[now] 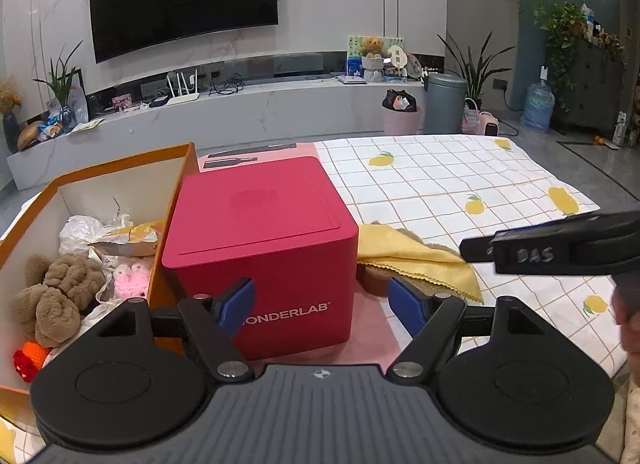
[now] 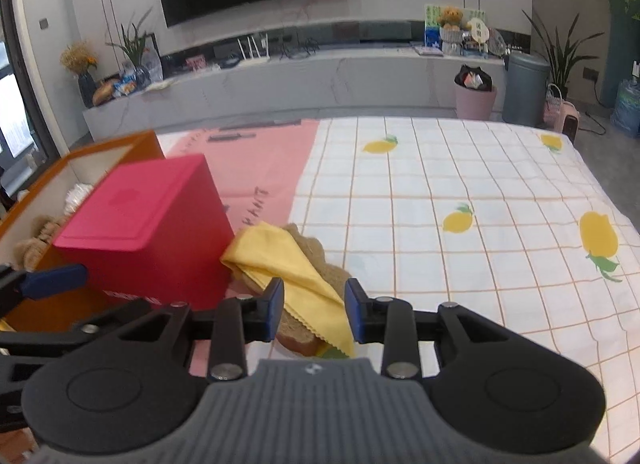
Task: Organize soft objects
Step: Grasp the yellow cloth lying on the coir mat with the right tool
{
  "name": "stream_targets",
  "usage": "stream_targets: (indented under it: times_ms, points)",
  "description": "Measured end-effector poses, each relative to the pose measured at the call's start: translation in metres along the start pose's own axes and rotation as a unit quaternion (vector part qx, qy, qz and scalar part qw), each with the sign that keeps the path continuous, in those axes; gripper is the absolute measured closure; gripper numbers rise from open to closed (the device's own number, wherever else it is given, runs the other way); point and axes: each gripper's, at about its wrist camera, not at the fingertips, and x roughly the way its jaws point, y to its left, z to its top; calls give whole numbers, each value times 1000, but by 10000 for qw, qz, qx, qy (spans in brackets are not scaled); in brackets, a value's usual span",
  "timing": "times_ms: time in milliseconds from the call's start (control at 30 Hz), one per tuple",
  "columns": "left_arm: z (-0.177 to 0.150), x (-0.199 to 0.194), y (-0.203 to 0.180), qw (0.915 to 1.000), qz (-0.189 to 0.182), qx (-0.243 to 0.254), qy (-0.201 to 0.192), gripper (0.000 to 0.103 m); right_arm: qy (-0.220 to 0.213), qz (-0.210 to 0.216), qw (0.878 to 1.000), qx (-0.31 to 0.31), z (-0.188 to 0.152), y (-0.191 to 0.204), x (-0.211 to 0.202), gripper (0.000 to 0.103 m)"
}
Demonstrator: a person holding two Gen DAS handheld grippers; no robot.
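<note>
A yellow cloth (image 2: 290,268) lies over a brown plush item (image 2: 308,256) on the lemon-print sheet, right of a red box (image 2: 148,220). My right gripper (image 2: 314,310) is open, its jaws on either side of the cloth's near end. My left gripper (image 1: 322,306) is open and empty in front of the red box (image 1: 264,236). The cloth (image 1: 412,256) and the right gripper's arm (image 1: 560,248) show at the right of the left wrist view. An orange box (image 1: 48,204) at left holds a brown plush (image 1: 56,296), pink knit items (image 1: 130,280) and crumpled bags.
The bed sheet (image 2: 460,200) stretches to the right, with a pink patch (image 2: 256,168) behind the red box. Beyond the bed are a TV wall, a marble shelf (image 1: 248,104), bins (image 1: 444,104) and plants.
</note>
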Motion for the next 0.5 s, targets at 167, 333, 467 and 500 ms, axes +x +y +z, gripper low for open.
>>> stream_targets:
  times_ms: [167, 333, 467, 500]
  points:
    - [-2, -5, -3, 9999, -120, -57, -70, 14, 56, -56, 9998, -186, -5, 4, 12, 53]
    - [-8, -2, -3, 9993, -364, 13, -37, 14, 4, -91, 9994, -336, -9, 2, 28, 44]
    - [-15, 3, -1, 9991, -411, -39, 77, 14, 2, 68, 9985, -534, -13, 9, 40, 38]
    - [-15, 4, 0, 9990, -435, -66, 111, 14, -34, 107, 9984, -558, -13, 11, 41, 38]
